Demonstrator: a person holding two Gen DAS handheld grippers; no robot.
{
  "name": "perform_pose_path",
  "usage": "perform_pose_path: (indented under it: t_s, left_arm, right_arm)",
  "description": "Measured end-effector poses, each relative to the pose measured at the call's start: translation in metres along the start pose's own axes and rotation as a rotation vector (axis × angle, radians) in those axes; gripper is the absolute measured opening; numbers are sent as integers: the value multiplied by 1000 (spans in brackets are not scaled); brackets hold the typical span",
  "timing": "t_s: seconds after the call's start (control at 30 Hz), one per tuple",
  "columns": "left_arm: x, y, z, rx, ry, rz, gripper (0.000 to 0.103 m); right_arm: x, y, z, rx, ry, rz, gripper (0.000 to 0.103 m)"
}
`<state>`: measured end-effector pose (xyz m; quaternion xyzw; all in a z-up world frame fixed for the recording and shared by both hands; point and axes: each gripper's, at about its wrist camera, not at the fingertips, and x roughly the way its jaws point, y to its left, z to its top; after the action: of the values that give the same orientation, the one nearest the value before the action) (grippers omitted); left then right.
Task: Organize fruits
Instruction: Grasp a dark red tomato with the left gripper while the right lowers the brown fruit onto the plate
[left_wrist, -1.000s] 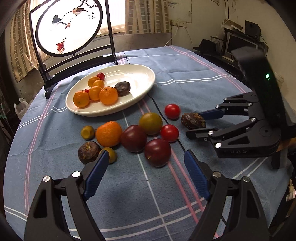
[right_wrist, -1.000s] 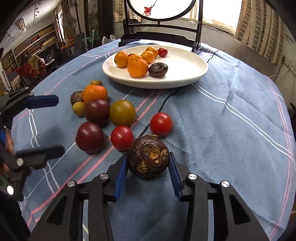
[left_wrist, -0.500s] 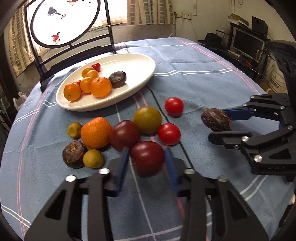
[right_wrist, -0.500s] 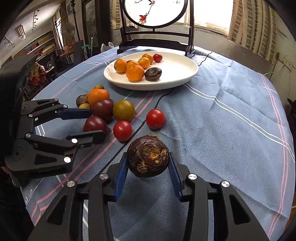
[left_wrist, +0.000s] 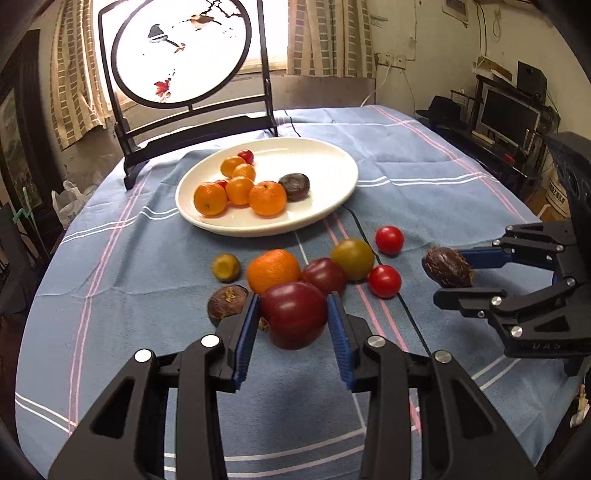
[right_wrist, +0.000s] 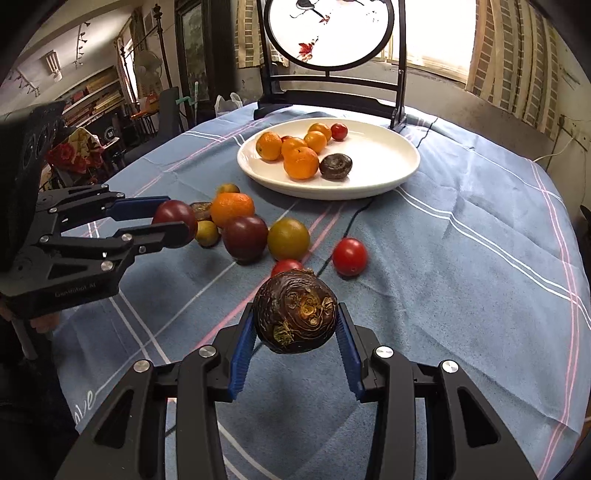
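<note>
Blue striped cloth over a round tabletop (left_wrist: 110, 280), white plate (left_wrist: 332, 199) near the far side, both claws loaded.

Left claw (left_wrist: 293, 325) has just closed its jaws on a dark red plum (left_wrist: 293, 314), pads pressing both sides, fruit lifted clear of the cloth. Right claw (right_wrist: 295, 336) grips a wrinkled brown fruit (right_wrist: 295, 314), also off the cloth. Plate already holds small oranges (left_wrist: 267, 197), a brown fruit and cherry tomatoes; loose orange (left_wrist: 272, 269), second plum (left_wrist: 325, 275), greenish fruit (left_wrist: 352, 258) and two red tomatoes (left_wrist: 384, 280) lie on the cloth between claws and plate. To do it well: probably carry both over the rim, one at a time, lower into the bare right half, release low so nothing rolls, keep the claws well apart.
</note>
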<state>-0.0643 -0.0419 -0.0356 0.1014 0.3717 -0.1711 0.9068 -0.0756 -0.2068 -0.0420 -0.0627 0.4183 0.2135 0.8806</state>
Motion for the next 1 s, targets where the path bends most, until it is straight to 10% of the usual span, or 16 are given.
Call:
perform_pose_path:
  t_s: [1.0]
  left_arm:
    - [31,69,90,-88,-99,141,37]
  right_arm:
    - [17,-9,100,40,-127,-38,43]
